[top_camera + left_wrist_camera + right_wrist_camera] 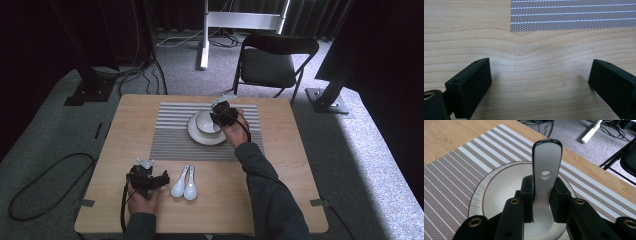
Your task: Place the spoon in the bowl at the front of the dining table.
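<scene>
Two white spoons (184,183) are seen lying side by side on the table (125,130) in the high view, just right of the left gripper (162,178), which is rested on the wood. Farther back, a bowl (206,122) is set on a plate (197,136) upon a striped placemat (170,135), and the right gripper (219,119) is held over the bowl's right rim.

Bare wood is shown between the left gripper's (540,75) jaws in the left gripper view; they are spread wide and released, with the placemat's (574,15) corner beyond them.

A white spoon (546,170) is clenched by its handle in the right gripper (543,195) in the right gripper view, its handle end raised and its lower part down inside the bowl (499,192).
</scene>
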`<state>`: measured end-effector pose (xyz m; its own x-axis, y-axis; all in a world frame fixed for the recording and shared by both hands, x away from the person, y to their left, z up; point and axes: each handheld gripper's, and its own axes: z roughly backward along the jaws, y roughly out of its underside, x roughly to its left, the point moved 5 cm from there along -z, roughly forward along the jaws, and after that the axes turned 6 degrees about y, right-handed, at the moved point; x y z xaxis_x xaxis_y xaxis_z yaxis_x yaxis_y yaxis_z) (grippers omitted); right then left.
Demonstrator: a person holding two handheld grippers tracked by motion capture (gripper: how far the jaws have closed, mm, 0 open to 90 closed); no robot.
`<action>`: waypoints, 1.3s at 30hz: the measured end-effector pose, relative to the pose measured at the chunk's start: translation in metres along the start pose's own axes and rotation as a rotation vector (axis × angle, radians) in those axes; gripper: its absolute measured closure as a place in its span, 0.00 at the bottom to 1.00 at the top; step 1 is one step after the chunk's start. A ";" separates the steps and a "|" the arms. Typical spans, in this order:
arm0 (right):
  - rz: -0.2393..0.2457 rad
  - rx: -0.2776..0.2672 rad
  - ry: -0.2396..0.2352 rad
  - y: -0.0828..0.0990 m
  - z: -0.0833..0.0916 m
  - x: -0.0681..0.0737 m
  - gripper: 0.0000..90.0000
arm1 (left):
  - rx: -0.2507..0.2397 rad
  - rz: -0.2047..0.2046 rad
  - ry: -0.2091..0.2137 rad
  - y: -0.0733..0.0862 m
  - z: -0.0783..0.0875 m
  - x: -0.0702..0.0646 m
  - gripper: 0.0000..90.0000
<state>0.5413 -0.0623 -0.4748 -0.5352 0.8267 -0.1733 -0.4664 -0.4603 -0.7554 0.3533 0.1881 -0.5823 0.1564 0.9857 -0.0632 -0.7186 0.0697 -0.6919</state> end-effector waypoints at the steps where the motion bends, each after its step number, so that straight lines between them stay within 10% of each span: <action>1: 0.000 0.000 0.000 0.000 0.000 0.000 0.83 | 0.000 0.000 0.000 0.000 0.000 0.000 0.06; 39: 0.067 0.111 -0.014 -0.014 -0.046 0.036 0.83 | 0.001 -0.001 0.000 0.000 0.000 0.000 0.06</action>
<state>0.5611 -0.0112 -0.4999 -0.5775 0.7884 -0.2117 -0.5039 -0.5483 -0.6675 0.3533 0.1882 -0.5823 0.1570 0.9856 -0.0628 -0.7192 0.0705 -0.6912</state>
